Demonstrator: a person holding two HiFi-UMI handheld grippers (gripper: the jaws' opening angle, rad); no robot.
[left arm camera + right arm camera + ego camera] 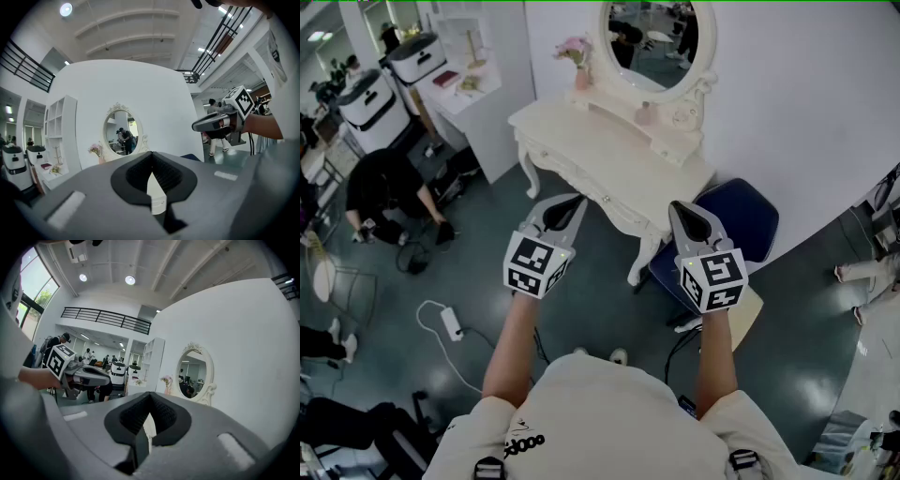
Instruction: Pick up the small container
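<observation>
A white vanity table [581, 141] with an oval mirror [661, 42] stands against the wall ahead of me. On its raised shelf below the mirror sits a small pinkish container [644, 114], with a round pale one [681, 117] beside it. My left gripper [571, 201] and right gripper [683, 210] hang side by side in the air, short of the table's front edge and well apart from the containers. Both are shut with nothing in them, as the left gripper [151, 154] and the right gripper [150, 395] show in their own views. Each view also catches the other gripper and the mirror [121, 136].
A vase of pink flowers [577, 54] stands at the table's left end. A blue chair [741, 220] sits tucked at the table's right. A person [389, 192] crouches at left near white machines [366, 98]. A power strip [450, 323] and cables lie on the floor.
</observation>
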